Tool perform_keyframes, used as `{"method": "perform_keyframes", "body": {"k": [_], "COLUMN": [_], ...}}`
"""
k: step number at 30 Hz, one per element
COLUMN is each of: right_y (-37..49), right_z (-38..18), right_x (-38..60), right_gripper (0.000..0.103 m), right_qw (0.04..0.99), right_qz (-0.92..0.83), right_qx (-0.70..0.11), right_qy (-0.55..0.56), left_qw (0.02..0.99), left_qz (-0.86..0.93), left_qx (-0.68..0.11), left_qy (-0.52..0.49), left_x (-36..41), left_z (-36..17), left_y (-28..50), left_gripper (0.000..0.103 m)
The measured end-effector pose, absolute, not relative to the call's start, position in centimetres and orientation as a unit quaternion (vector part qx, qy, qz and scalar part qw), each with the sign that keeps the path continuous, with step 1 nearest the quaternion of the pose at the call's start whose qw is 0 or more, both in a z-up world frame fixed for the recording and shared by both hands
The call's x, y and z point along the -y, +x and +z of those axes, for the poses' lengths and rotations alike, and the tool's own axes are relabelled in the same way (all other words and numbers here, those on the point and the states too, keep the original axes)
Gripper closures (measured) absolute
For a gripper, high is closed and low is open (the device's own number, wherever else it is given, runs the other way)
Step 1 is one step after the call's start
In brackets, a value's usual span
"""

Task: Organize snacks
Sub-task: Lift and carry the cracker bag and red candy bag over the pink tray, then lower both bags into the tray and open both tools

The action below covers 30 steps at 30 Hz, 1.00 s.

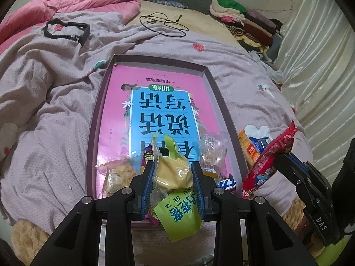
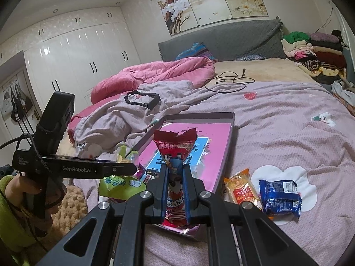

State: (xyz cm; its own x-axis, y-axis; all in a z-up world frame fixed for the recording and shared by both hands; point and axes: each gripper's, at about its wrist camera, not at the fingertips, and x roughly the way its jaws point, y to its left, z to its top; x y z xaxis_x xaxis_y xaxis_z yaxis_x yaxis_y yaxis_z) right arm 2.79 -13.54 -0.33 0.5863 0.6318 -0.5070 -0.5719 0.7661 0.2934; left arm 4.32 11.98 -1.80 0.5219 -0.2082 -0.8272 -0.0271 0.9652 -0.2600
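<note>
I have both claws loaded over the shallow box point(image 1: 224, 102) lying on the bed, which I take to be the collecting tray: a pink and blue book point(image 1: 155, 110) lines its floor, and a few clear-wrapped snacks point(image 1: 121, 173) already lie at its near end. My left gripper point(image 1: 172, 186) is clenched on a green and yellow snack packet point(image 1: 175, 204), pinched at the waist so it hangs over that near end, ready, I judge, to be dropped in with the others. My right gripper point(image 2: 175, 190) is clamped tight on a red snack packet point(image 2: 175, 146), held upright by its lower half just at the box's right edge. Two strays wait outside on the bedspread point(image 2: 277, 133): an orange packet point(image 2: 241, 188) and a blue packet point(image 2: 280, 196), side by side near the box. Further off lie a pink quilt point(image 2: 155, 75), a black cable point(image 2: 230, 82), a black frame point(image 2: 142, 98), folded clothes point(image 2: 310, 51) and white wardrobes point(image 2: 77, 53).
</note>
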Motion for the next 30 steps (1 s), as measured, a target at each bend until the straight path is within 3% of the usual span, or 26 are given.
{"method": "perform_keyframes", "body": {"k": [20,30], "right_y": [3.9,3.9], "right_z": [-3.0,-3.3], "right_x": [11.9,12.2], "right_gripper": [0.089,0.071], "right_qw": [0.883,0.878], "right_qz": [0.317,0.317], "right_qx": [-0.346,-0.357], "right_qy": [0.019,0.024], "left_qw": [0.861,0.866], "left_qz": [-0.037,-0.020], "left_qx": [-0.493,-0.483], "left_qy": [-0.118,-0.124], "left_x": [-11.9,-11.9], "left_z": [-3.0,-3.4], "left_y": [4.9,5.4], "left_gripper": [0.069,0.068]}}
